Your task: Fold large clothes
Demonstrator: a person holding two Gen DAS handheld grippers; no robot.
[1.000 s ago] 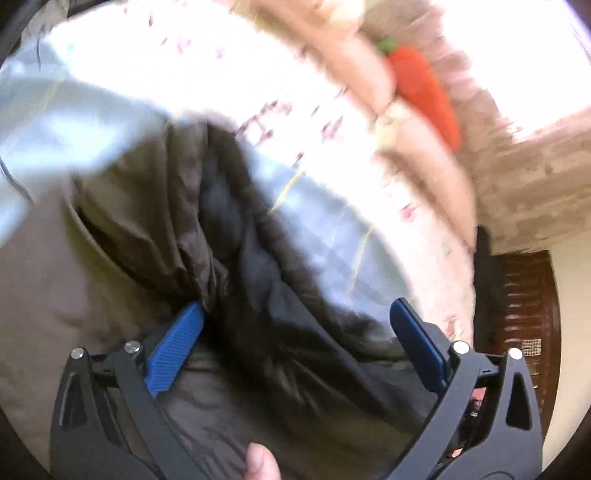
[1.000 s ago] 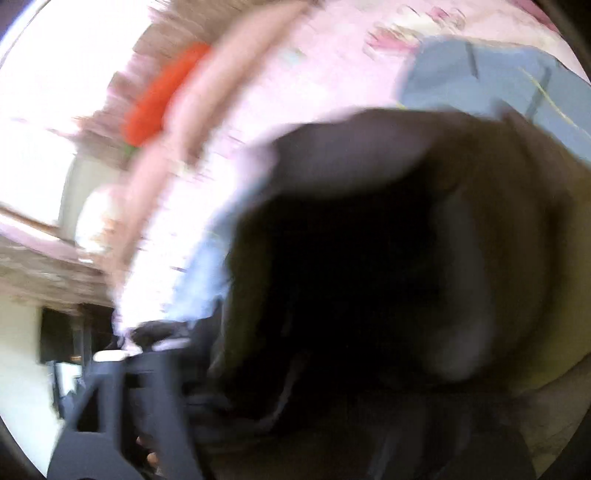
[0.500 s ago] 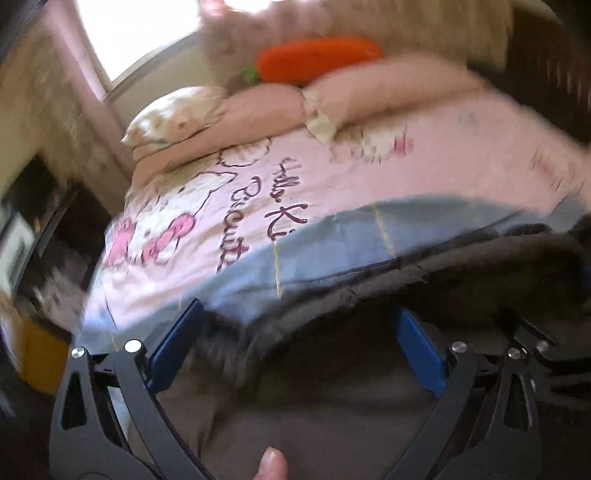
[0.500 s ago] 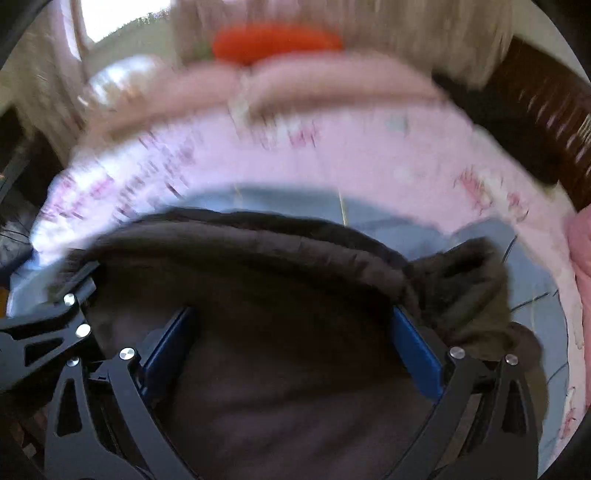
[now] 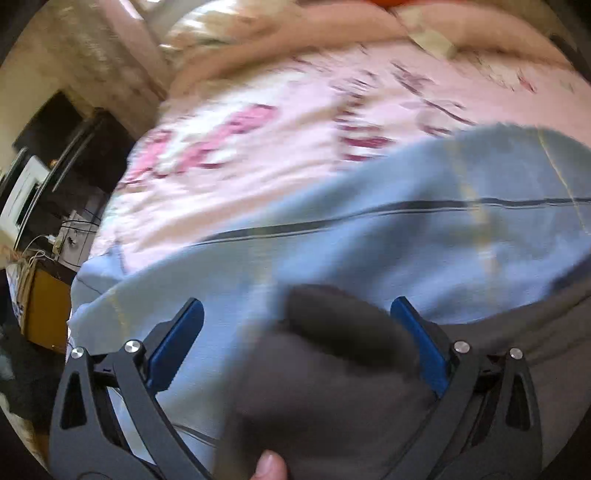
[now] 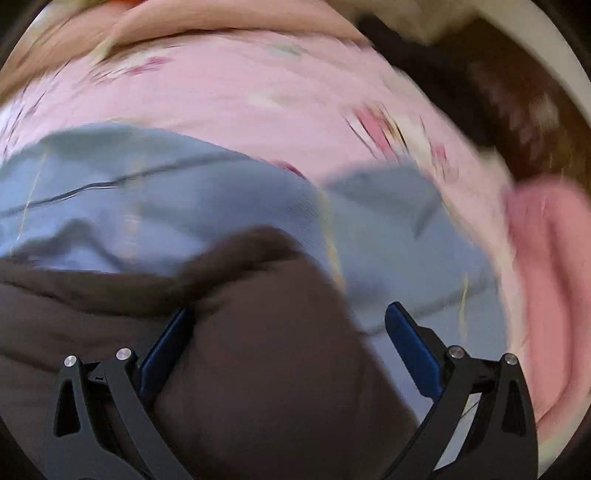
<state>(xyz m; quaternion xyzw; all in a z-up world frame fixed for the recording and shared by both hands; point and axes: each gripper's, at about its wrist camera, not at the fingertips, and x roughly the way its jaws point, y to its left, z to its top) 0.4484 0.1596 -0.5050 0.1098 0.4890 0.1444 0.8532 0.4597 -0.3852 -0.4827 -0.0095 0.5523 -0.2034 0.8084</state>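
A dark brown garment [image 5: 332,369] lies on a light blue striped cloth [image 5: 406,236] spread over the bed. My left gripper [image 5: 297,325] is open, its blue pads [image 5: 177,343] wide apart, with a bunched corner of the brown garment between them. In the right wrist view the brown garment [image 6: 266,350] fills the lower left, over the blue cloth [image 6: 166,195]. My right gripper [image 6: 288,328] is open too, with a fold of the garment lying between its pads [image 6: 410,343]. Both views are blurred.
A pink printed bedsheet [image 5: 295,122] covers the bed, with pink pillows [image 5: 332,33] at its far end. A dark cabinet [image 5: 66,147] and a yellow box [image 5: 44,310] stand left of the bed. A pink pillow [image 6: 546,295] and a dark wooden headboard [image 6: 517,110] lie to the right.
Both grippers have swung from facing the lifted garment to facing down the bed, and have moved forward and lower. The brown garment now lies low, with more blue cloth showing.
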